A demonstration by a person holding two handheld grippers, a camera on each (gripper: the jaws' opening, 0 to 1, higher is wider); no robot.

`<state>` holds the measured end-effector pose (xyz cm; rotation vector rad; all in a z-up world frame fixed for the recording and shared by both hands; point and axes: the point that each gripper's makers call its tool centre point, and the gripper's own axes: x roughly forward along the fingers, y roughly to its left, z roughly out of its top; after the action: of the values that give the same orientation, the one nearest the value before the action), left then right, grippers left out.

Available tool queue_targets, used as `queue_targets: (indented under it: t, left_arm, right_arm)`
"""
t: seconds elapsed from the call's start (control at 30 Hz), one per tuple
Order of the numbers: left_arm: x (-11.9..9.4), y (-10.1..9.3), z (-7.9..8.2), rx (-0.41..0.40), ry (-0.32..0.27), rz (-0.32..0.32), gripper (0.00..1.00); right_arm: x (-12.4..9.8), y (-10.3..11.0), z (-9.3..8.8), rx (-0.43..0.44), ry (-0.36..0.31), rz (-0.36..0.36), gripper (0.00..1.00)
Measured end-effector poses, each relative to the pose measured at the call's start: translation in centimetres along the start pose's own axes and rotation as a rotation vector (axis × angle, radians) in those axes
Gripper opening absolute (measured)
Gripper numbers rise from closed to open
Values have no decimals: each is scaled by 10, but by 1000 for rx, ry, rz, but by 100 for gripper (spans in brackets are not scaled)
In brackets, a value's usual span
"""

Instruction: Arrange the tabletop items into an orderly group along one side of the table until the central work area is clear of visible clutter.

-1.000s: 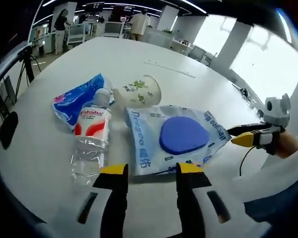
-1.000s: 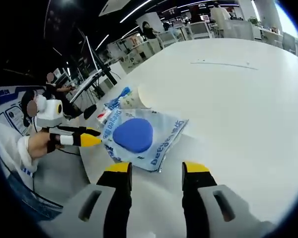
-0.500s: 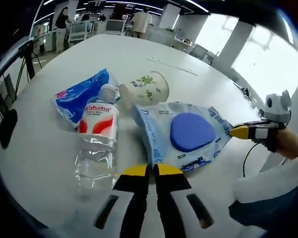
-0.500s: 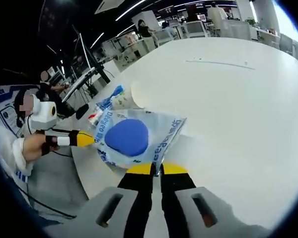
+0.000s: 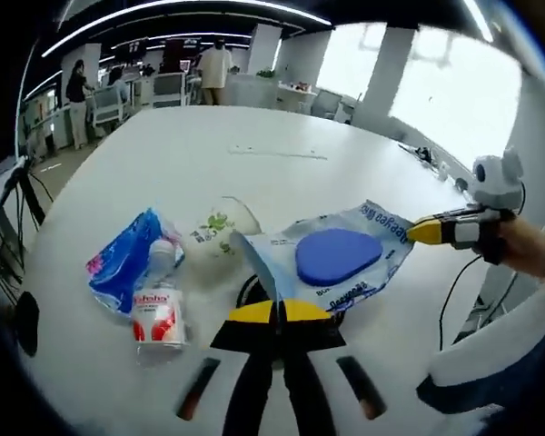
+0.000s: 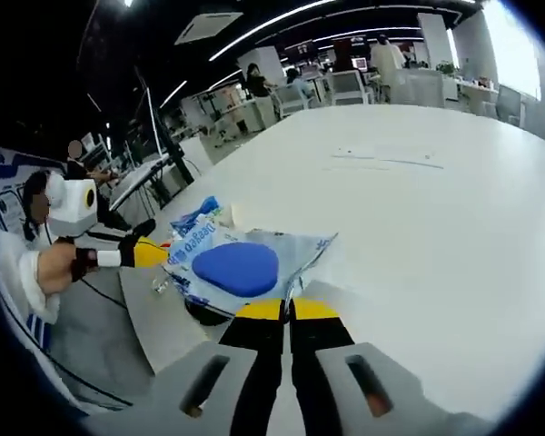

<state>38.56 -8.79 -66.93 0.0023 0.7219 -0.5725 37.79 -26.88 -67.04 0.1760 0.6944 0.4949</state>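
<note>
A clear plastic bag (image 5: 345, 263) with a blue disc inside hangs slightly above the white table (image 5: 282, 136), its shadow beneath it. My left gripper (image 5: 279, 311) is shut on the bag's near edge. My right gripper (image 5: 413, 232) pinches its far right corner. Left of the bag lie a paper cup (image 5: 220, 227) on its side, a blue packet (image 5: 123, 263) and a water bottle (image 5: 157, 313). In the right gripper view my right gripper (image 6: 286, 309) is shut on the bag (image 6: 241, 268), and my left gripper (image 6: 163, 252) holds the opposite edge. The blue packet (image 6: 200, 216) peeks out behind.
The table (image 6: 418, 200) stretches far and bare beyond the items, with a thin strip (image 5: 277, 153) lying on it. People and chairs (image 5: 168, 86) stand past its far end. A cable (image 5: 450, 291) hangs at the right edge near a sleeve (image 5: 518, 336).
Both grippers went from open to shut on opposite edges of the bag, then raised it off the table. The bottle, cup and blue packet stayed put.
</note>
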Motion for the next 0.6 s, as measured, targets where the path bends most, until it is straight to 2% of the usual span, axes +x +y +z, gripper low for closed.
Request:
queue_targets:
  t: [0.13, 0.23, 0.33, 0.4, 0.5, 0.6]
  left_arm:
    - [5, -20, 19, -1, -30, 14, 0]
    - [16, -42, 33, 18, -43, 26, 0]
    - [28, -60, 48, 39, -45, 37, 0]
    - [37, -71, 65, 57, -66, 38, 0]
    - [45, -82, 86, 71, -80, 27, 0]
    - [51, -88, 112, 139, -103, 5, 0]
  right_arm:
    - [-17, -17, 12, -32, -23, 30, 0]
    - [-34, -37, 26, -20, -61, 47, 0]
    - [-45, -53, 35, -52, -74, 52, 0]
    - [-54, -65, 48, -77, -104, 42, 0]
    - [-65, -80, 70, -70, -159, 21, 0]
    - [-70, -91, 88, -68, -216, -2, 0]
